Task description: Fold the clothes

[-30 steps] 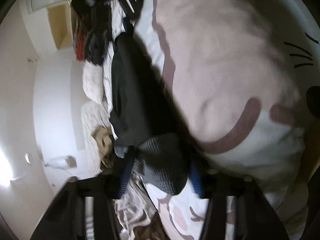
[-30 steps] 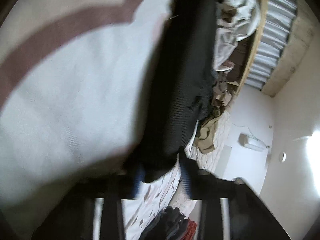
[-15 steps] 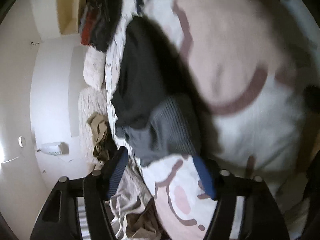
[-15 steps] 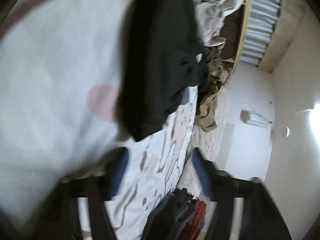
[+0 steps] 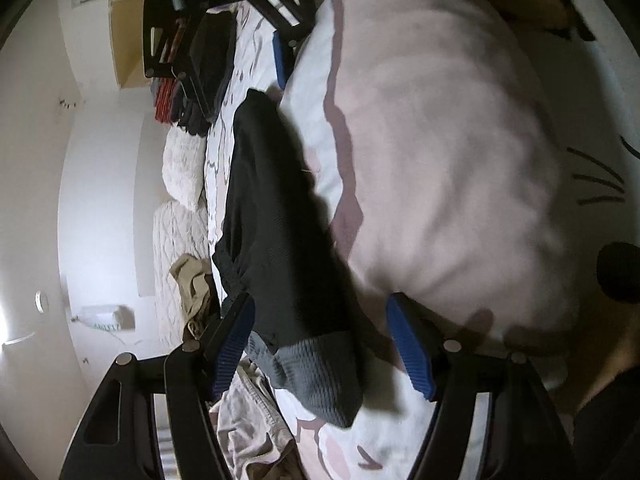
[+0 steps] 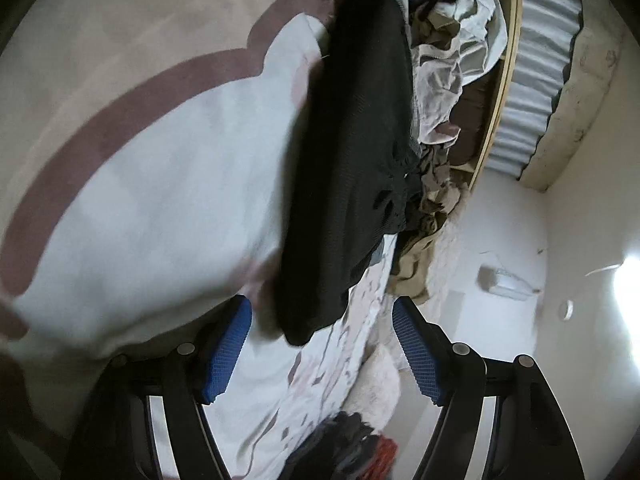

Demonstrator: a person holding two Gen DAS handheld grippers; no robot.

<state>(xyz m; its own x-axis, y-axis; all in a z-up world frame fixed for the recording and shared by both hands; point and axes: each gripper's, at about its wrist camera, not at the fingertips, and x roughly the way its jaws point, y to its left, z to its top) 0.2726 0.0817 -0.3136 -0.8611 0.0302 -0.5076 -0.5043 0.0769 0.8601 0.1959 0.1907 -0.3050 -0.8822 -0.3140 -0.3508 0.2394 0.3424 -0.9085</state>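
Lying free on the patterned bedspread [image 5: 256,64] beside a big cat-face cushion [image 5: 460,168], the black knit garment [image 5: 276,216] was pinched by both tongs a second ago; now the left gripper [image 5: 322,348] and right gripper [image 6: 322,354] gape wide, holding nothing, so this fold looks laid down; no readable writing anywhere

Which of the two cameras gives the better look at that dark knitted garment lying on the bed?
The left wrist view: the dark knitted garment shows along its length, down to the grey ribbed band near the camera. The right wrist view shows the garment as a black strip, its far end cut off at the top.
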